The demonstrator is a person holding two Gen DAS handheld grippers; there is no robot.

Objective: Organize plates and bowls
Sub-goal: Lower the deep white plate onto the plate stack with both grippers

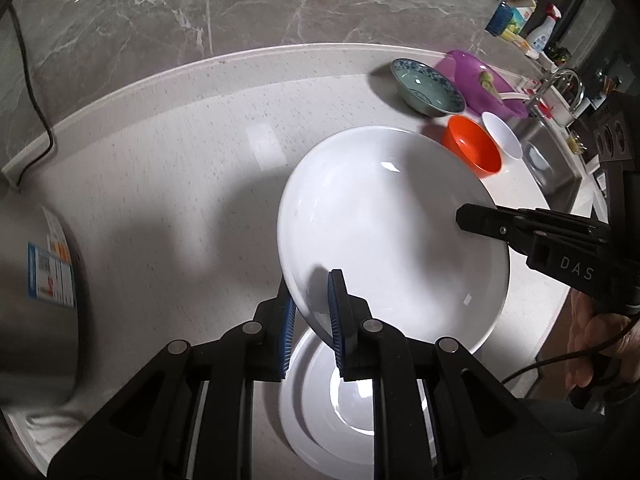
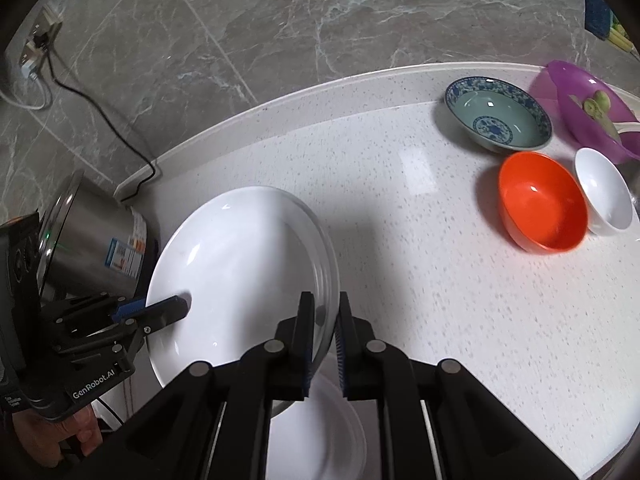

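A large white plate (image 1: 392, 232) hangs tilted above the counter, held by opposite rims. My left gripper (image 1: 312, 292) is shut on its near rim, blue pads on either side of the edge. My right gripper (image 2: 325, 300) is shut on the other rim of the large white plate (image 2: 240, 264). Each gripper shows in the other's view: the right gripper (image 1: 472, 220) and the left gripper (image 2: 160, 308). Under the raised plate a smaller white plate (image 1: 320, 420) lies on the counter, partly hidden. An orange bowl (image 2: 544, 204), a small white bowl (image 2: 604, 192) and a blue-patterned bowl (image 2: 500, 120) stand at the right.
A purple bowl (image 2: 592, 108) with green scraps sits beside the blue-patterned one. A steel pot (image 2: 96, 248) with a black cord stands at the left. The sink and tap (image 1: 564, 84) lie past the bowls, with bottles behind. The speckled white counter (image 2: 400, 240) meets a grey marble wall.
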